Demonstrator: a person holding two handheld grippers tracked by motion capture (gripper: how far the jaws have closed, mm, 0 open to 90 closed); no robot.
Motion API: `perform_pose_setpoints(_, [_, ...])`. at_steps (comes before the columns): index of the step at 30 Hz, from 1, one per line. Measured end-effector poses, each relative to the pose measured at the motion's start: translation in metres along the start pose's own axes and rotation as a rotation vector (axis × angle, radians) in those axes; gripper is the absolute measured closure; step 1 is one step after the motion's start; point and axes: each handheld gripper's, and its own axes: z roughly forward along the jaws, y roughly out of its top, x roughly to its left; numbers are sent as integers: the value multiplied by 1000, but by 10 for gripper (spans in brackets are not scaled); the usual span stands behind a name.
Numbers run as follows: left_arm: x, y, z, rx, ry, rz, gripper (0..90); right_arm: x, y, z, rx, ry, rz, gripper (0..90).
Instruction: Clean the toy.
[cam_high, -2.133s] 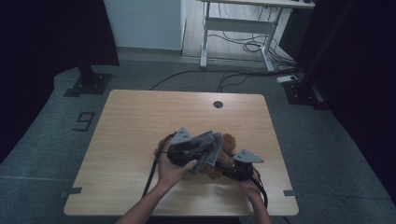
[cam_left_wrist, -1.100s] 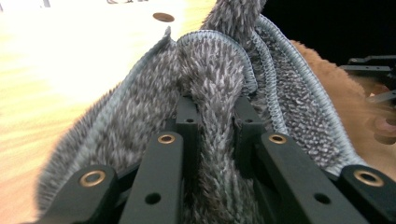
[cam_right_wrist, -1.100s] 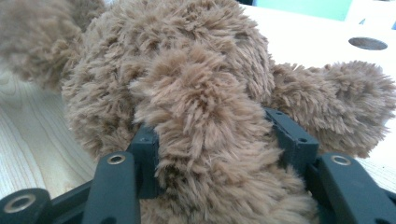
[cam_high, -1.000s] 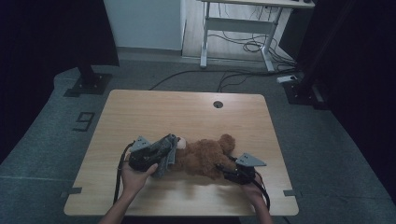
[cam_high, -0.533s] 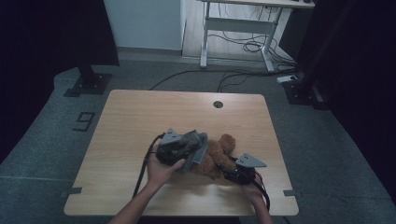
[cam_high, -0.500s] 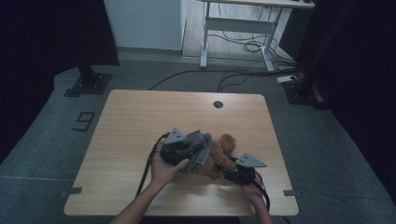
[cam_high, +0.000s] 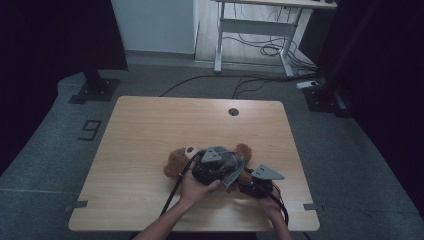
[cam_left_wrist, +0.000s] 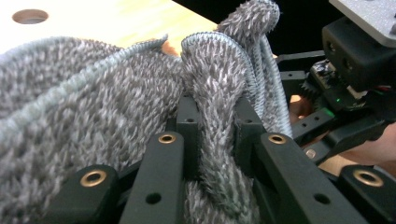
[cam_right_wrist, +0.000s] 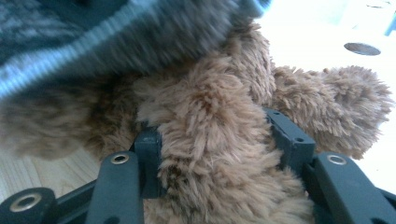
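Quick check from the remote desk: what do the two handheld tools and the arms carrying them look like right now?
Both are black, boxy handheld units. Each left tool and right tool jaw is a flat black bar with brass-ringed holes. A grey three-cornered plate sits on top of the right unit, another on the left. A black cable trails from the left unit. A small green light glows on the right unit. The forearms are bare, no sleeves.

Cloth (cam_left_wrist: 93, 121) over bear (cam_high: 176, 161) — on table (cam_high: 150, 125).

Brown plush teddy bear (cam_high: 176, 162) lying on table, grey knitted garment (cam_left_wrist: 74, 107) bunched over it
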Motion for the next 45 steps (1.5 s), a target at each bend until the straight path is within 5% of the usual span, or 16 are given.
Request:
perform_pose_setpoints(8, [30,-19,-38,-32,123,-28,775,-3,-2,-2,-6,4,10,476])
perform_pose_setpoints(12, [51,-29,-58,-65,109,-100,776,-2,-3,-2,-6,11,2,476])
perform_pose_setpoints(18, [68,-35,-86,-113,154,-133,774,-3,-3,-2,-8,11,7,477])
perform_pose_setpoints(29, [105,-74,-112,-89,199,-255,767,-4,-6,-3,-11,37,0,478])
perform_pose_setpoints(32, [105,-72,-118,-114,196,-239,767,-6,-7,-3,-8,45,12,479])
perform_pose_setpoints(36, [103,-48,-117,-120,191,-202,766,-8,-9,-5,-4,46,17,479])
perform_pose_setpoints(40, [107,-25,-99,-88,159,-199,763,-8,-10,-5,-5,47,12,481])
perform_pose_setpoints(45, [119,-26,-77,5,171,-229,760,-8,-10,-4,-3,48,17,483])
